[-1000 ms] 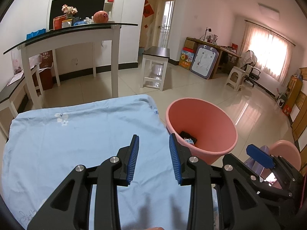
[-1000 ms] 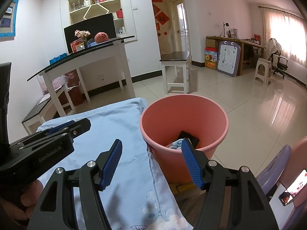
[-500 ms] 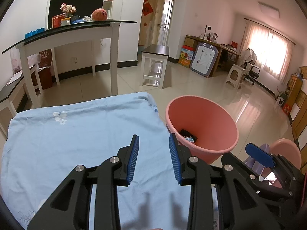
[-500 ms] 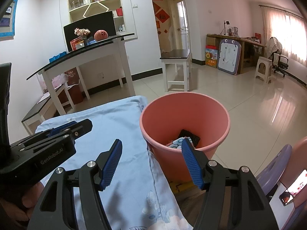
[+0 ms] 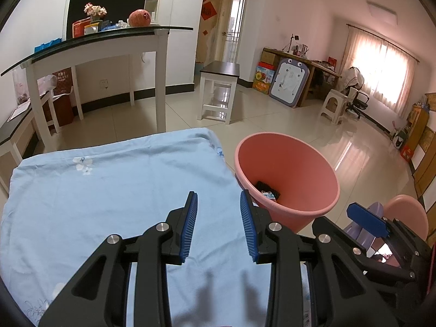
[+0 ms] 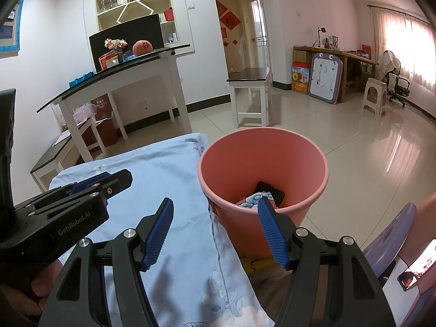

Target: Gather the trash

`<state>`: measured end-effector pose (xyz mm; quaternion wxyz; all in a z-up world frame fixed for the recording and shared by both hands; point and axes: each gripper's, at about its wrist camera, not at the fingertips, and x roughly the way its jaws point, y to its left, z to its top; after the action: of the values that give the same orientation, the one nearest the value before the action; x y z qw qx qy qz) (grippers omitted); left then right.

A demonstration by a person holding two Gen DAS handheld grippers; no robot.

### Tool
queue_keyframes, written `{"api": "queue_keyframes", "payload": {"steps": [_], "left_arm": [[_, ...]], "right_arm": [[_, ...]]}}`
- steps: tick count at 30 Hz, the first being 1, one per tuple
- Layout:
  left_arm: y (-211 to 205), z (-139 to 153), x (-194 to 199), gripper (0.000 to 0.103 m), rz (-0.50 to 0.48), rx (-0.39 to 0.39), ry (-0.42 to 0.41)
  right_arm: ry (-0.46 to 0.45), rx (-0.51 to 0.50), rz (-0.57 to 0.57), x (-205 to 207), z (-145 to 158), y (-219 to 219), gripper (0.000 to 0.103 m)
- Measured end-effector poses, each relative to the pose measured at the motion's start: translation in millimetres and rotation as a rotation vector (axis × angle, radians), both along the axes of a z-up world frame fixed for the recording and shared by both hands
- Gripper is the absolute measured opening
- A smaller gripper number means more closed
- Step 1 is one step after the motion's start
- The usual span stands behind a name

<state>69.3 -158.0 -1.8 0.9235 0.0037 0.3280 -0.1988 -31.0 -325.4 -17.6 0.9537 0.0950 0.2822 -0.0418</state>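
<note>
Left gripper (image 5: 218, 219) — jaws parted, nothing held, above the blue cloth-covered surface (image 5: 109, 190). Right gripper (image 6: 215, 231) — jaws wide apart, nothing held. Trash (image 6: 256, 199) is seen inside the pink bin (image 6: 313, 199) beside the surface. Risk: bin rim clipped and tipped by a low right jaw.

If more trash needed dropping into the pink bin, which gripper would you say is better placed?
Probably the right gripper: open and empty, it already points at the pink bin, while the left gripper hovers over the blue cloth.
</note>
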Motion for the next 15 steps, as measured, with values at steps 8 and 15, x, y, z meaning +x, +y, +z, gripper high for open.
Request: {"api": "queue_keyframes", "payload": {"steps": [8,15], "left_arm": [[-1.3,-1.1,0.5,0.033,-0.004,0.003,0.001],[-1.5,-1.0,0.4,0.033,-0.004,0.003,0.001]], "right_arm": [[0.0,0.001,0.0,0.5,1.2,-0.2,0.063],[0.001,0.002,0.0,1.0,0.9,-0.7,0.063]]}}
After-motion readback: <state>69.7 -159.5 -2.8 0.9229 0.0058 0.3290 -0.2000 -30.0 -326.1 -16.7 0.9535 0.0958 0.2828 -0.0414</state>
